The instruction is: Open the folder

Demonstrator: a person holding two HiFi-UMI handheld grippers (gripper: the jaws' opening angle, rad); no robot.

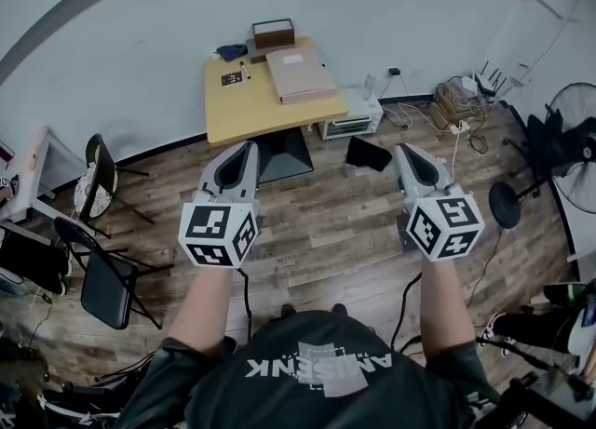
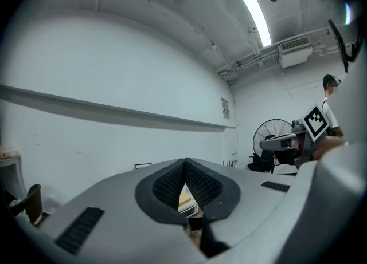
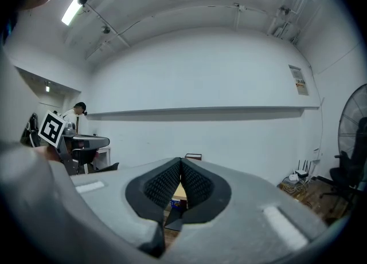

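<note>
A yellow bench point(image 1: 250, 113) stands against the white wall point(image 1: 140, 36) on a wood-plank floor point(image 1: 317, 232). Black folding chairs point(image 1: 104, 288) are left of it and a standing fan point(image 1: 579, 143) is to its right.

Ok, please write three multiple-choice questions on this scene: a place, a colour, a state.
1. Where does the folder lie? A) in a drawer B) on the table C) in a basket
2. What colour is the table top? A) yellow B) red C) black
3. How do the jaws of the left gripper and the right gripper stand? A) wide apart B) closed on the folder C) together, empty
Answers: 1 B, it lies flat on the table; 2 A, the top is plainly yellow; 3 C, each gripper view shows the jaws meeting, nothing between.
</note>
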